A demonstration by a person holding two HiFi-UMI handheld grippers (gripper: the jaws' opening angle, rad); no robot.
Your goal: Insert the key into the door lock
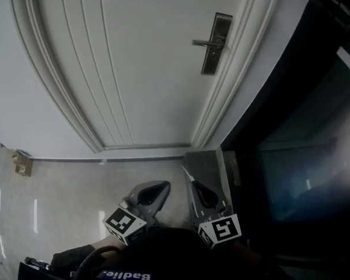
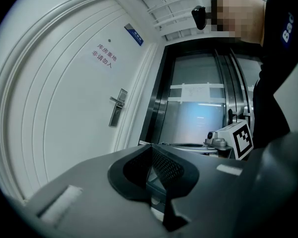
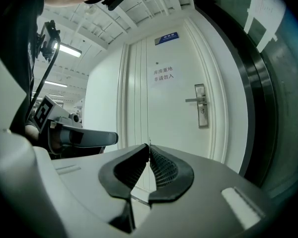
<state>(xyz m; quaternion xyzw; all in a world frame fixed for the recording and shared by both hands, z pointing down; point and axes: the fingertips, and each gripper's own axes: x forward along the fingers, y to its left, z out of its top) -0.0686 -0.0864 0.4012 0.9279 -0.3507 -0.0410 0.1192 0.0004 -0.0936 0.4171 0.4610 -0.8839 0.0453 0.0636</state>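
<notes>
While the tall white panelled door [image 1: 146, 69] fills the view ahead, its brushed-metal lever handle and lock plate [image 1: 214, 44] sits near its right edge, well apart from both tools. The grey left gripper [image 2: 151, 147] has its jaws together on nothing. The grey right gripper [image 3: 148, 148] pinches a thin silvery key [image 1: 188, 174] at its tips.

Head view dim & grainy, w/ glare streaks on the floor [image 1: 35, 209] left of the left claw [image 1: 158, 185]. Both gripper views fisheye: edges bend, corners go black. A ceiling light [image 3: 69, 49] glows up-left of the right claw [image 3: 149, 146].
</notes>
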